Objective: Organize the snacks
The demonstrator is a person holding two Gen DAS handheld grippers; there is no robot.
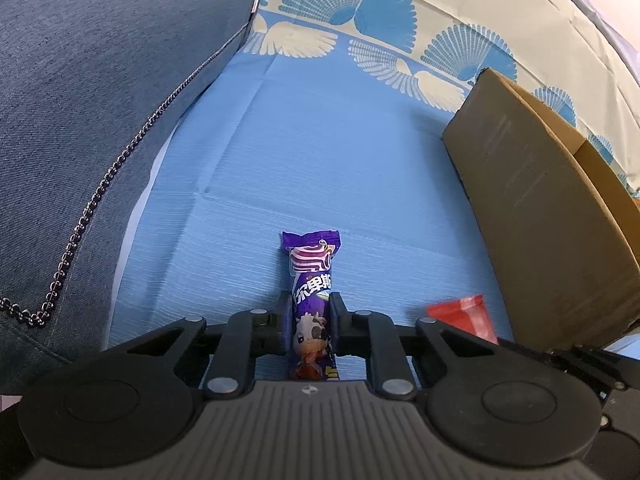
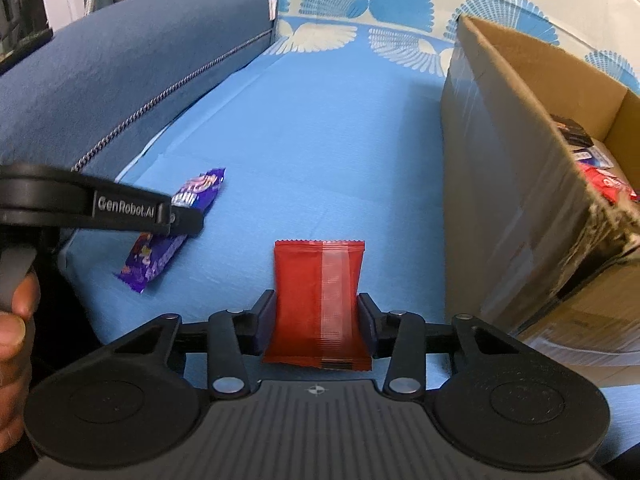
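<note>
Purple candy bar (image 1: 312, 312) in left claw (image 1: 310, 320), lower end hidden.

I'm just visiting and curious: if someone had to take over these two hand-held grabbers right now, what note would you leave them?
Left gripper: closed on the purple snack bar, which still lies on the blue cloth.
Right gripper: pads against the sides of the red packet, also still on the cloth.
The cardboard box stands to the right and already holds some snacks.
Done: both snacks gripped.
Left: probably lift each one and drop it in the box.
</note>
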